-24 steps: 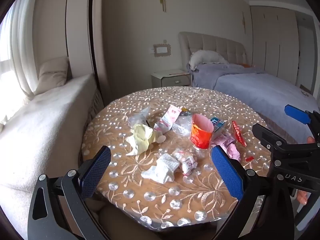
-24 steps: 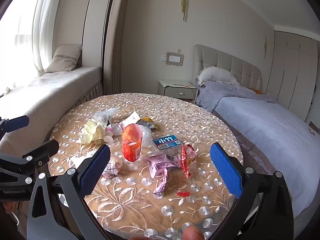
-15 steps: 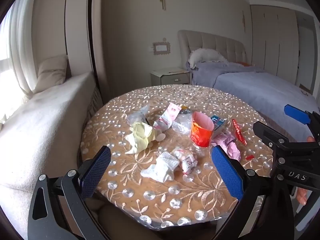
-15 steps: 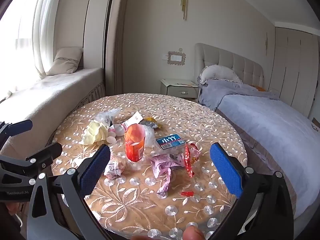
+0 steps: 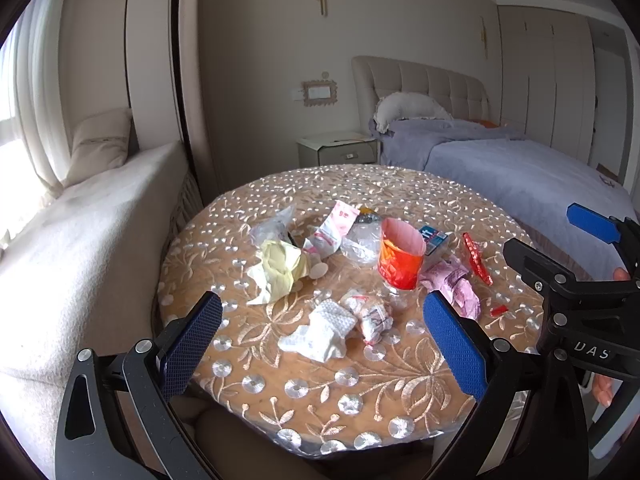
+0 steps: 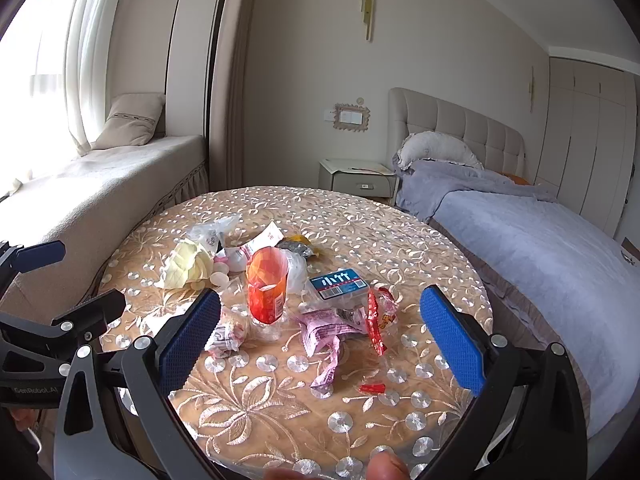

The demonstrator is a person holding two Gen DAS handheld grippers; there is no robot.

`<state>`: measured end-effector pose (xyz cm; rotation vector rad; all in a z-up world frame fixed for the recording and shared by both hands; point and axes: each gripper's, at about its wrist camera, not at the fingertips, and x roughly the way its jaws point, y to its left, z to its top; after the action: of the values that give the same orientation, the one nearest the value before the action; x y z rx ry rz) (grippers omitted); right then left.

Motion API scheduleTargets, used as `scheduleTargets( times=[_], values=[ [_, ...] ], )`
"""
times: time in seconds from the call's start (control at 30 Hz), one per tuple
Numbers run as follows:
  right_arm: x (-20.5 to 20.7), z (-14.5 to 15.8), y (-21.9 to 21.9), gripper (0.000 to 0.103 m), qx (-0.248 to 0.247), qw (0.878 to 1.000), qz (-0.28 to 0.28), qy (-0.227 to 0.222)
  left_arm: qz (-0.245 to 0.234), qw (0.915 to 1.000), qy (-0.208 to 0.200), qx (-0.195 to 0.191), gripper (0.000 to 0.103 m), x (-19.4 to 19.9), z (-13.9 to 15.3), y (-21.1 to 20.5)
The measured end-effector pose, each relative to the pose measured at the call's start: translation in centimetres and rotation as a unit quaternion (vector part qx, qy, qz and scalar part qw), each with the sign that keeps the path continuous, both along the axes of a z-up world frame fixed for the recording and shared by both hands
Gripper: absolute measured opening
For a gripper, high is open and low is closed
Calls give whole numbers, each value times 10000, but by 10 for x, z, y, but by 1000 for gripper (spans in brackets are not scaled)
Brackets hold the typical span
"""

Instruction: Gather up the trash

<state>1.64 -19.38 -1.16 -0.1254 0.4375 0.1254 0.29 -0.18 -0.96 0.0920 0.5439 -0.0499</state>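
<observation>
Trash lies in the middle of a round table (image 5: 360, 396) (image 6: 256, 408) with an embroidered cloth. An orange cup (image 5: 399, 256) (image 6: 266, 284) stands upright. Around it are a yellow crumpled paper (image 5: 280, 270) (image 6: 188, 266), a white tissue (image 5: 322, 330), a crumpled wrapper (image 5: 372, 314) (image 6: 226, 334), a pink wrapper (image 5: 454, 286) (image 6: 326, 334), a red wrapper (image 5: 476, 258) (image 6: 376, 318), a blue-labelled box (image 6: 339, 282) and clear plastic (image 5: 362, 240). My left gripper (image 5: 320, 344) is open and empty before the tissue. My right gripper (image 6: 318, 340) is open and empty before the pink wrapper.
A cushioned window seat (image 5: 80, 232) runs along the left. A bed (image 6: 540, 240) with grey-blue bedding stands on the right. A nightstand (image 5: 338, 152) stands at the back wall. A small red scrap (image 6: 372, 388) lies near the table's front.
Both grippers have drawn back and risen a little, so the table and trash look smaller and lower in view. Both stay open. The trash has not moved.
</observation>
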Motion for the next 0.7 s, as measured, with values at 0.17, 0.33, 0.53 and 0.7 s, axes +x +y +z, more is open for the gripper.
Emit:
scheduleTargets(
  times=[0.17, 0.33, 0.53, 0.7],
  values=[
    [1, -1, 0, 100, 3, 10000, -7, 10, 14, 10000, 23, -3, 99, 1, 0, 1],
    [1, -3, 3, 100, -81, 10000, -19, -21, 22, 10000, 60, 7, 99, 3, -2, 3],
    [4, -5, 4, 100, -110, 9999, 7, 7, 42, 9999, 106, -5, 99, 5, -3, 6],
    [9, -8, 5, 100, -100, 9999, 26, 97, 61, 9999, 159, 16, 99, 8, -6, 7]
  ],
)
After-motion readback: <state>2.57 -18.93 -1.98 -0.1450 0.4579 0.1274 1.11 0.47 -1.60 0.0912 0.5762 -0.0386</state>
